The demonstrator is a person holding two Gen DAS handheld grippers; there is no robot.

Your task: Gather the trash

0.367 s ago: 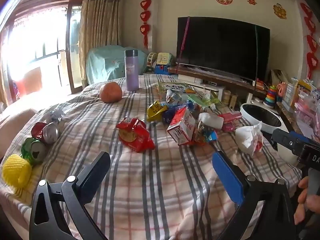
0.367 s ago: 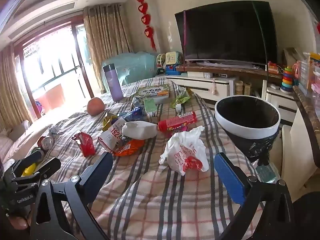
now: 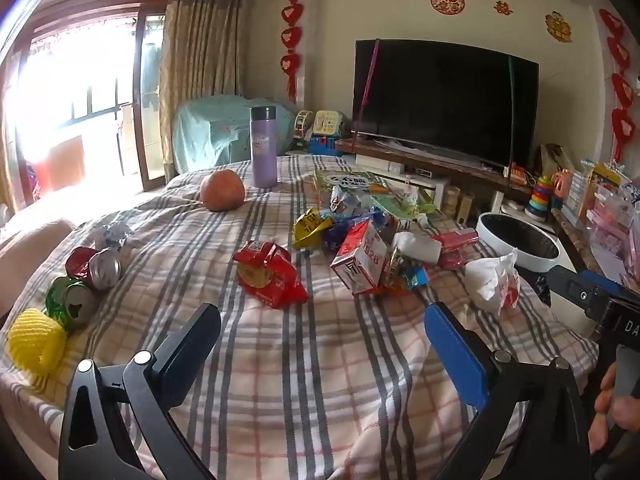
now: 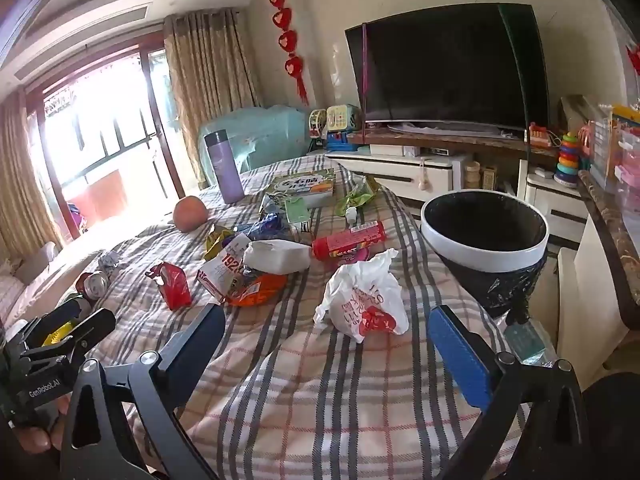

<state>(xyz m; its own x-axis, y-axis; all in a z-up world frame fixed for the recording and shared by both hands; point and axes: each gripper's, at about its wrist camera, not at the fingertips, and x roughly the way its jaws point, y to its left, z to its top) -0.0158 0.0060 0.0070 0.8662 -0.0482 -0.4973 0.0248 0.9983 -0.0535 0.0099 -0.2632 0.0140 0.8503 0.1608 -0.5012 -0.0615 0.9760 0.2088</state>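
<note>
Two tools hover over the near edge of the tabletop, both spread and empty: the left tool (image 3: 322, 326) faces the red snack wrapper (image 3: 270, 278), the right tool (image 4: 326, 330) the crumpled white bag (image 4: 362, 298). Since a moment ago almost nothing has shifted, so no trash is collected yet. The bin (image 4: 484, 236) stands off the right edge, its bottom cut off. Crushed cans (image 3: 86, 276) lie at the left edge; the middle pile overlaps too much to sort out.
</note>
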